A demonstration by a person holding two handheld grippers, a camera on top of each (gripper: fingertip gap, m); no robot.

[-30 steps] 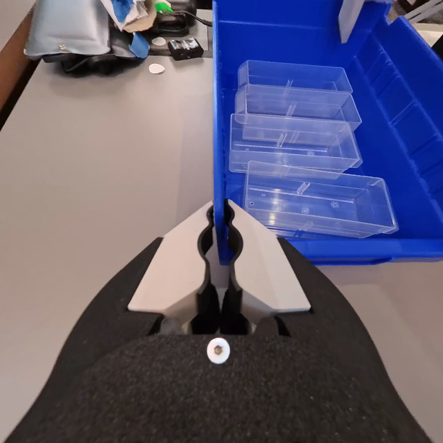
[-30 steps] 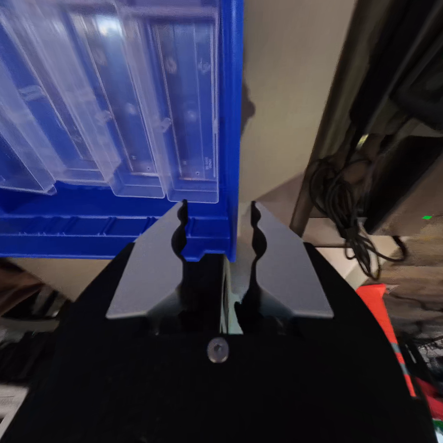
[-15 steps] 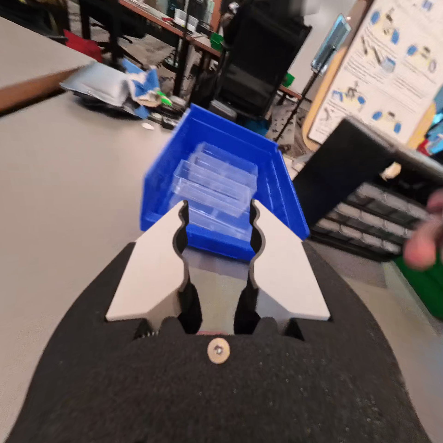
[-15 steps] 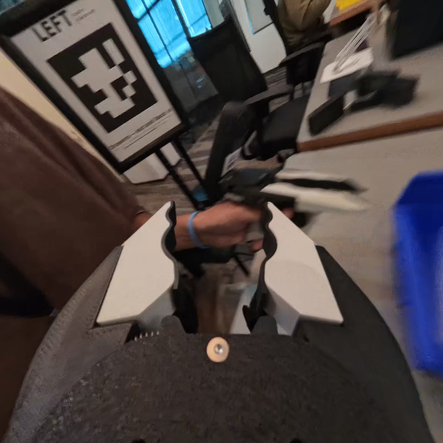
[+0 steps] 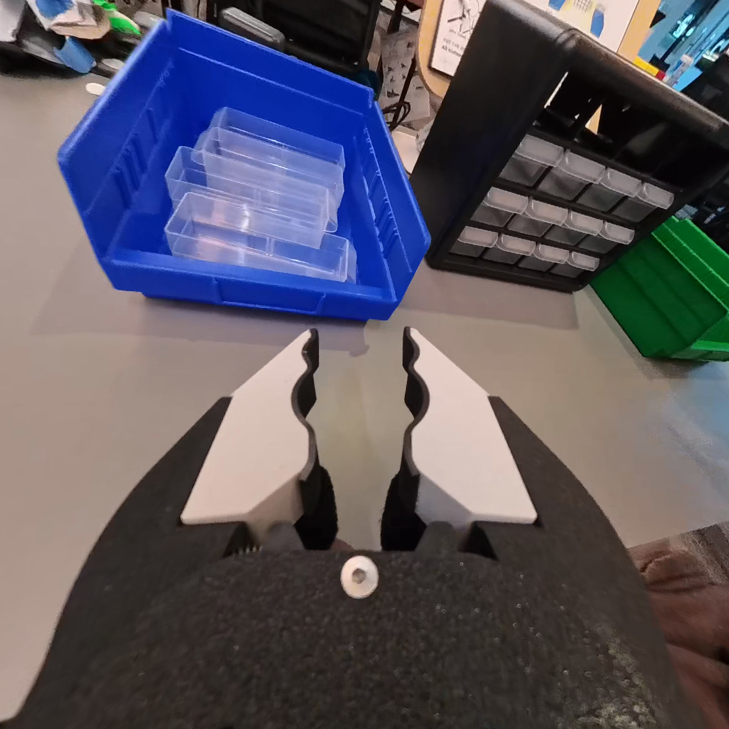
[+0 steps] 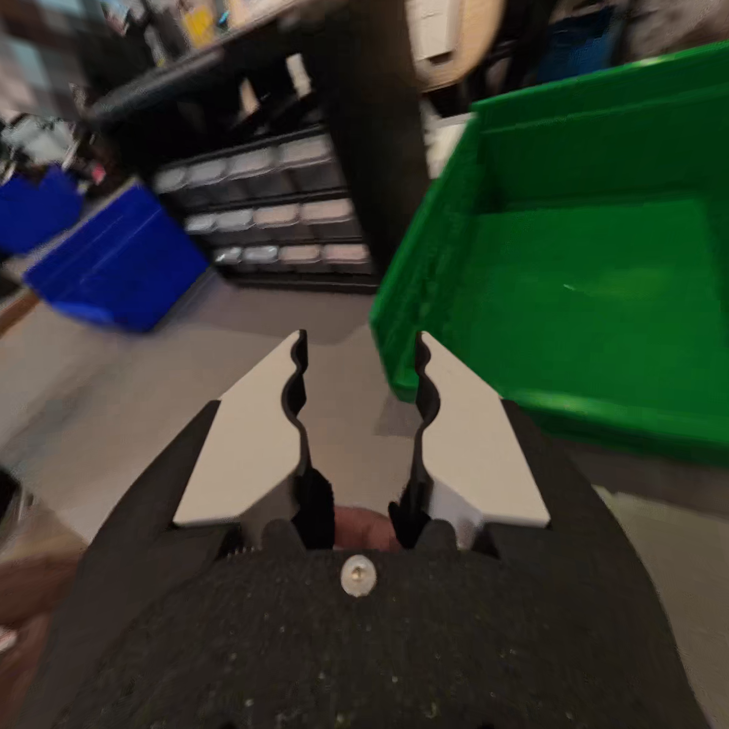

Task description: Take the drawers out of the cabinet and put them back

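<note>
A black cabinet (image 5: 493,130) of small clear drawers (image 5: 552,221) stands on the grey table; its top row of slots looks empty. Several clear drawers (image 5: 256,205) lie stacked in a blue bin (image 5: 252,294) to its left. My left gripper (image 5: 359,339) is open and empty, held above the table in front of the blue bin. My right gripper (image 6: 361,341) is open and empty, just left of a green bin (image 6: 591,276); this view is blurred. The cabinet (image 6: 268,221) and blue bin (image 6: 114,272) show beyond it.
The green bin (image 5: 670,300) sits right of the cabinet and holds nothing I can see. Clutter of bags and tape (image 5: 71,35) lies at the far left of the table. Chairs and a board stand behind the table.
My left gripper let go of the blue bin's corner, opened and drew back. My right gripper left the bin's other edge, swung around and now faces the cabinet and green bin. The blue bin rests on the table.
</note>
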